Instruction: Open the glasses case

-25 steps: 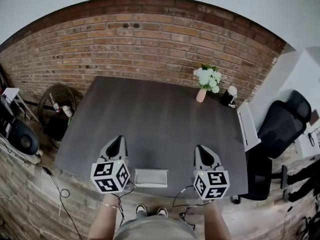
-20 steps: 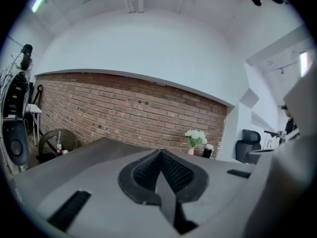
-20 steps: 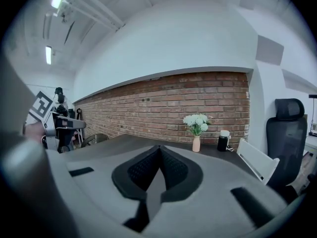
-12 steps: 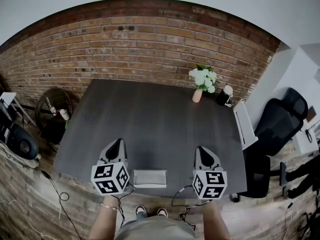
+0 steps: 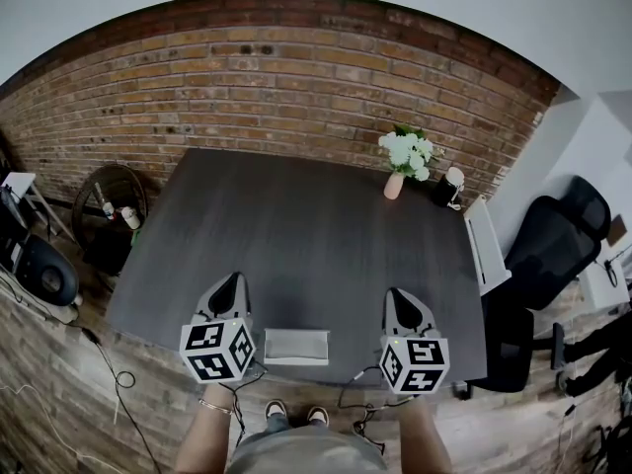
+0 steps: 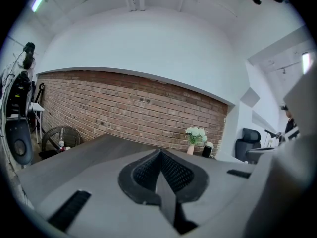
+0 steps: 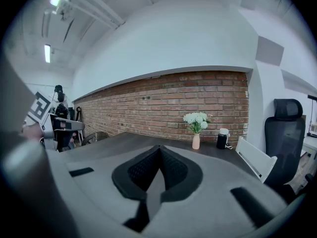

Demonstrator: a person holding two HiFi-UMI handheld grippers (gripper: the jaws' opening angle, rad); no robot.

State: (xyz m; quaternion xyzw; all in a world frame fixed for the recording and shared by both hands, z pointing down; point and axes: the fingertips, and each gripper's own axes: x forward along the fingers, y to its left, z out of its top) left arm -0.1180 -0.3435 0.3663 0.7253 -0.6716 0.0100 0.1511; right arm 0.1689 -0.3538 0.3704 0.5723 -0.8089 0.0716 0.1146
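While the closed, empty left gripper [image 5: 230, 281] and right gripper [image 5: 397, 295] flank it, the glasses case [image 5: 296, 347] looks light, stiff; pinch its lid.

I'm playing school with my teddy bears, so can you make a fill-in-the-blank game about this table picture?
The glasses case lies on the table ____ the left gripper and the right gripper.
Both grippers hold nothing, and their jaws are ____.
The flowers in the vase are ____.
The wall behind is made of ____.
Missing words: between, shut, white, brick.
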